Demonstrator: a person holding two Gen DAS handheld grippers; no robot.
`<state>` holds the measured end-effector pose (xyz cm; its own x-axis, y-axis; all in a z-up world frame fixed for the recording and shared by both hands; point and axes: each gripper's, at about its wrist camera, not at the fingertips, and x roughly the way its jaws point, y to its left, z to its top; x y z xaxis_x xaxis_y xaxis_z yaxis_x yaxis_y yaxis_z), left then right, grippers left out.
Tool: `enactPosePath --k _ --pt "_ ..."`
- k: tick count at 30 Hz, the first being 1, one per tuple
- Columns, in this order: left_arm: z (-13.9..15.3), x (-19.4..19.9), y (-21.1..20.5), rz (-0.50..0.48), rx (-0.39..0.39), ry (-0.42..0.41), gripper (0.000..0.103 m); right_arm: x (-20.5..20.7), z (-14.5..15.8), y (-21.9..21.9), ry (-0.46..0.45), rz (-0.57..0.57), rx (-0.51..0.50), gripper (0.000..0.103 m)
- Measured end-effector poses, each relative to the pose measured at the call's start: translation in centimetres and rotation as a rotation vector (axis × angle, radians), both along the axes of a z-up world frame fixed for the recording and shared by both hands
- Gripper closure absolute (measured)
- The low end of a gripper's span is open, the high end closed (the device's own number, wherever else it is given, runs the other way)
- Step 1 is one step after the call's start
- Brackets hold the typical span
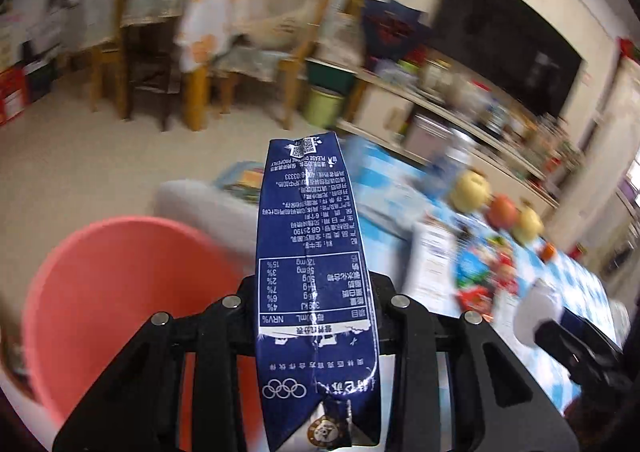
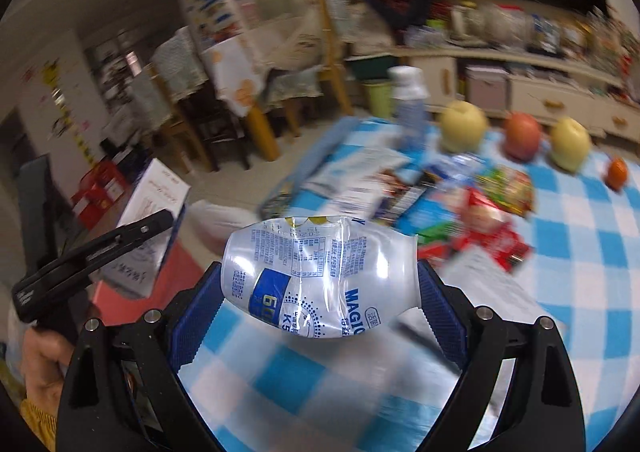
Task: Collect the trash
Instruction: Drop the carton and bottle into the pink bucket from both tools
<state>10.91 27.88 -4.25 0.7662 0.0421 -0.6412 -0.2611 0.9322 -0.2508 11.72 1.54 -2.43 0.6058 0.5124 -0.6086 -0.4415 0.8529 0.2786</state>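
Note:
My left gripper (image 1: 316, 292) is shut on a flattened dark blue milk carton (image 1: 312, 236) that stands up between its fingers. It hangs beside the rim of a pink bin (image 1: 120, 292) at the lower left. In the right wrist view my right gripper (image 2: 320, 272) is shut on a crushed white plastic bottle (image 2: 316, 276) with blue print, lying crosswise between the blue pads (image 2: 440, 312) above the blue checked tablecloth (image 2: 580, 252). The left gripper (image 2: 120, 240) shows there at the left with the carton (image 2: 156, 212) over the pink bin (image 2: 120, 300). Wrappers (image 2: 488, 224) lie on the table.
Two yellow apples (image 2: 464, 124), a red apple (image 2: 520, 136) and a small orange (image 2: 616, 172) line the table's far side, next to an upright white-capped bottle (image 2: 408, 100). Wooden chairs (image 1: 152, 52), a green bin (image 1: 324, 104) and cluttered shelves (image 1: 480, 100) stand beyond.

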Motion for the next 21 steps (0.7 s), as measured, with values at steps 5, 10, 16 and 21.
enactPosePath --k 5,10,16,21 --pt "-0.1 -2.0 6.9 0.172 -0.045 0.012 0.067 -1.1 1.2 9.0 -0.041 0.173 0.000 0.011" --pt "-0.8 -3.1 11.3 0.282 -0.048 0.047 0.067 -2.1 0.6 16.9 -0.071 0.307 -0.046 0.011" --pt "-0.9 -3.8 13.5 0.344 -0.012 0.058 0.029 -3.7 -2.4 22.5 -0.085 0.415 -0.163 0.007" --pt "-0.1 -4.1 12.3 0.320 0.074 0.026 0.016 -4.9 -2.3 21.6 -0.141 0.379 -0.157 0.007"
